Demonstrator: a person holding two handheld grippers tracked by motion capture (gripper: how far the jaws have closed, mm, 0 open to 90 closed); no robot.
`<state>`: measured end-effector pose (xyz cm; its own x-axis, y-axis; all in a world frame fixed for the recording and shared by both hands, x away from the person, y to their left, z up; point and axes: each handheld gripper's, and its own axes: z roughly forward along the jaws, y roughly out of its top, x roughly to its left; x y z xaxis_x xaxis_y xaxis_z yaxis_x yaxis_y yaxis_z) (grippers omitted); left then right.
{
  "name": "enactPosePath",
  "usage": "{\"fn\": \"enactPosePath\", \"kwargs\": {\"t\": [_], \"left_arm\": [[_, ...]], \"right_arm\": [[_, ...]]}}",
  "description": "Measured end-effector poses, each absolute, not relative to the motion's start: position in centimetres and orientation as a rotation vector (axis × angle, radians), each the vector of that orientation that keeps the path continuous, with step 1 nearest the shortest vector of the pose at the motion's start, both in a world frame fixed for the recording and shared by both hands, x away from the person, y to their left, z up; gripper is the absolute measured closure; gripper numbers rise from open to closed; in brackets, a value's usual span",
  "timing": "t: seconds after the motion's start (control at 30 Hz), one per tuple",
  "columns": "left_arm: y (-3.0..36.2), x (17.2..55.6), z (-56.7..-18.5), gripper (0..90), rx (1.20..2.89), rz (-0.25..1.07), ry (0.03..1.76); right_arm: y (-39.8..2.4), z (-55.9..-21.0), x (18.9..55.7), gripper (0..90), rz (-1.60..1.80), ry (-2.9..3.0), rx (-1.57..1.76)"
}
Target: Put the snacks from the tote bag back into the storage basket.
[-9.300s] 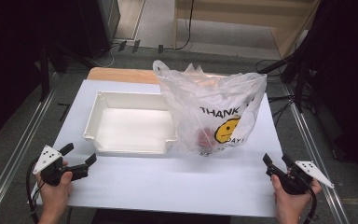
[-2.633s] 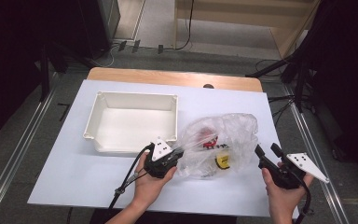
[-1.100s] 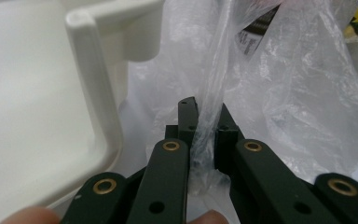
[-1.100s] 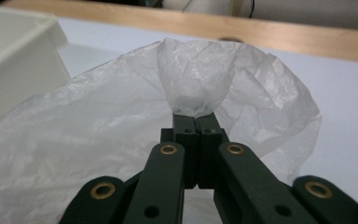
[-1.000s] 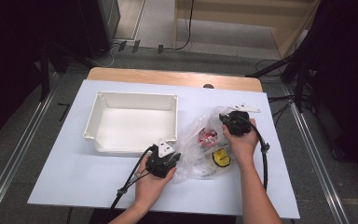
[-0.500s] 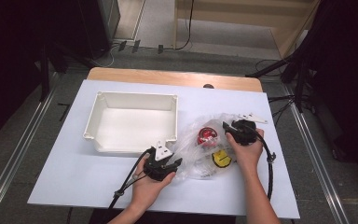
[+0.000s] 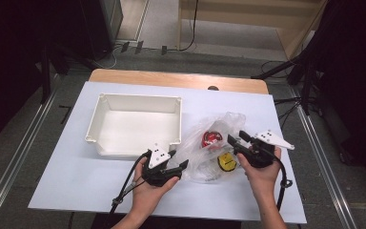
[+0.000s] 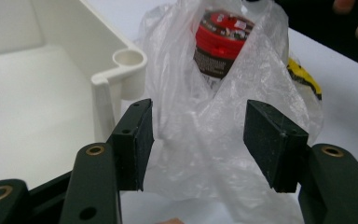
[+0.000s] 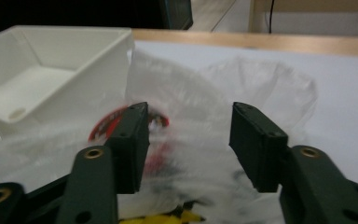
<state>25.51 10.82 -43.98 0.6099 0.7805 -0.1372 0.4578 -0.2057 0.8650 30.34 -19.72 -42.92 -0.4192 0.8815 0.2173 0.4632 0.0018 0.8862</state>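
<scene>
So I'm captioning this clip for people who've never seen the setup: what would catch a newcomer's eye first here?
Probably the crumpled clear plastic bag lying mid-table, with a red-lidded container and a yellow smiley print showing through it. Next, the two black grippers flanking it: the left gripper at its near-left edge and the right gripper at its right, both with jaws apart and nothing pinched. Then the empty white tray just left of the bag.
</scene>
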Motion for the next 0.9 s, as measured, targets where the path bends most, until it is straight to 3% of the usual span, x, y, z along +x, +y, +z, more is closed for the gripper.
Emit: {"fn": "enactPosePath", "kwargs": {"t": [0.13, 0.27, 0.4, 0.67, 0.7, 0.77, 0.8, 0.9], "left_arm": [[11.0, 25.2, -43.1, 43.2, 1.826, 0.425, 0.984], [10.7, 24.9, -42.1, 45.7, 1.817, 0.454, 0.94], [10.1, 24.2, -41.6, 46.0, 1.778, 0.485, 0.906], [8.9, 23.7, -41.3, 46.3, 1.727, 0.543, 0.86], [8.6, 24.0, -41.6, 50.4, 1.759, 0.552, 0.868], [8.3, 24.8, -42.6, 72.0, 1.814, 0.557, 0.899], [8.2, 25.3, -43.2, 78.4, 1.843, 0.543, 0.917], [7.8, 26.4, -44.7, 84.5, 1.906, 0.504, 0.979]], "right_arm": [[-19.1, -45.6, 30.0, 73.9, 1.358, 1.949, 1.441], [-18.0, -47.4, 29.5, 83.9, 1.251, 2.036, 1.445], [-17.2, -48.4, 29.4, 90.0, 1.198, 2.09, 1.473], [-16.5, -48.7, 28.9, 90.0, 1.133, 2.136, 1.458], [-16.6, -48.7, 28.9, 87.8, 1.143, 2.134, 1.464], [-16.9, -48.3, 28.6, 81.3, 1.193, 2.112, 1.449], [-17.1, -47.9, 28.4, 79.2, 1.226, 2.096, 1.433], [-17.8, -46.1, 27.7, 74.8, 1.295, 2.003, 1.38]]}}
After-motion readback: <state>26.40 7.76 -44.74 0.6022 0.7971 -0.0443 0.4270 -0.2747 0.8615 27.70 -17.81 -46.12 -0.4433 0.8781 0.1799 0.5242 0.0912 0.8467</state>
